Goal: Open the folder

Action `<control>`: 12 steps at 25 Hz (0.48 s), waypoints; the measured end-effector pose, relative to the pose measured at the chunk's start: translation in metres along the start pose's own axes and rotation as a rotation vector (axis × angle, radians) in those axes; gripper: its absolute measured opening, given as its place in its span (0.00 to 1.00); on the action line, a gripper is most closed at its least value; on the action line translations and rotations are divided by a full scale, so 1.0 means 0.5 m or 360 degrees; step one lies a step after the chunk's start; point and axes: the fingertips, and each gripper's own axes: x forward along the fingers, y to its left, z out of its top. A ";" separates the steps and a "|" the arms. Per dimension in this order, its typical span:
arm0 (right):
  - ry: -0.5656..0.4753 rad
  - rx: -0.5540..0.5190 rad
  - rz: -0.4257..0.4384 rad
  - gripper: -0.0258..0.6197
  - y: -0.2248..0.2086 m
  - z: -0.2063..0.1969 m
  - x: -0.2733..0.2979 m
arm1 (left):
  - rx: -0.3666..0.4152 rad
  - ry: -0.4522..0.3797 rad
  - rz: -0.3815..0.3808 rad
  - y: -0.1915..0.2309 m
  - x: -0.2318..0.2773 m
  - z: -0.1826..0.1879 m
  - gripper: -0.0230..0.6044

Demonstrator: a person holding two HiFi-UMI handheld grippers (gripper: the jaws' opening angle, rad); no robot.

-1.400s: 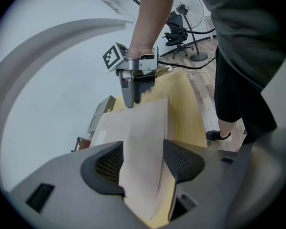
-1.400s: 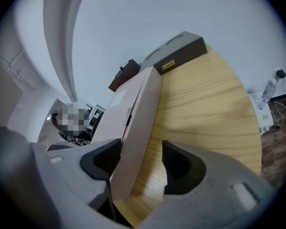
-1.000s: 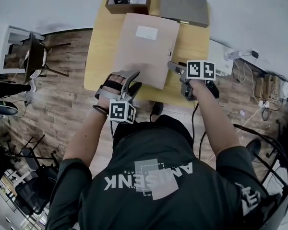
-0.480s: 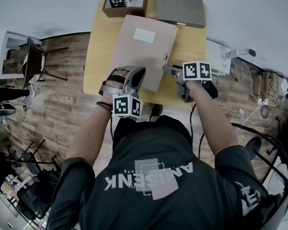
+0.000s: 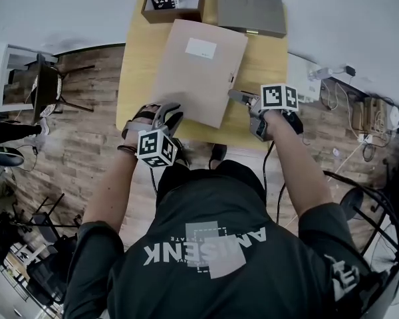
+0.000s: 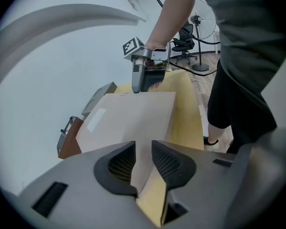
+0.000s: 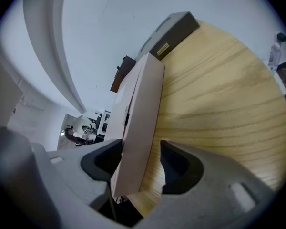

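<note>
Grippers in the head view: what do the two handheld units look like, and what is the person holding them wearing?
The left gripper and right gripper are both grey moulded bodies with dark jaws. The left one's pads have a mesh texture. Each carries a white cube printed with black square markers. A black cable hangs from the right one. The person wears a dark short-sleeved T-shirt with pale print.

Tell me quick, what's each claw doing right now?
Left claw: open, jaws just been opening, gripping nothing.
Right claw: open around the folder's edge, not clamped on it.
</note>
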 end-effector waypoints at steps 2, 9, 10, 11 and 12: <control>-0.0001 0.0054 0.0030 0.43 -0.003 -0.003 0.002 | 0.0010 -0.0010 -0.0033 -0.001 0.003 0.000 0.21; -0.0007 0.0188 0.0074 0.43 -0.003 -0.006 0.007 | -0.0187 -0.0012 -0.0106 0.034 -0.008 -0.037 0.34; -0.0003 0.0196 0.0074 0.43 -0.003 -0.005 0.008 | -0.0190 -0.0010 -0.0123 0.035 -0.008 -0.043 0.34; 0.0002 0.0198 0.0071 0.43 -0.005 -0.005 0.009 | -0.0182 -0.0008 -0.0141 0.036 -0.008 -0.046 0.34; 0.0007 0.0194 0.0064 0.44 -0.006 -0.004 0.009 | -0.0161 -0.0008 -0.0157 0.037 -0.007 -0.046 0.34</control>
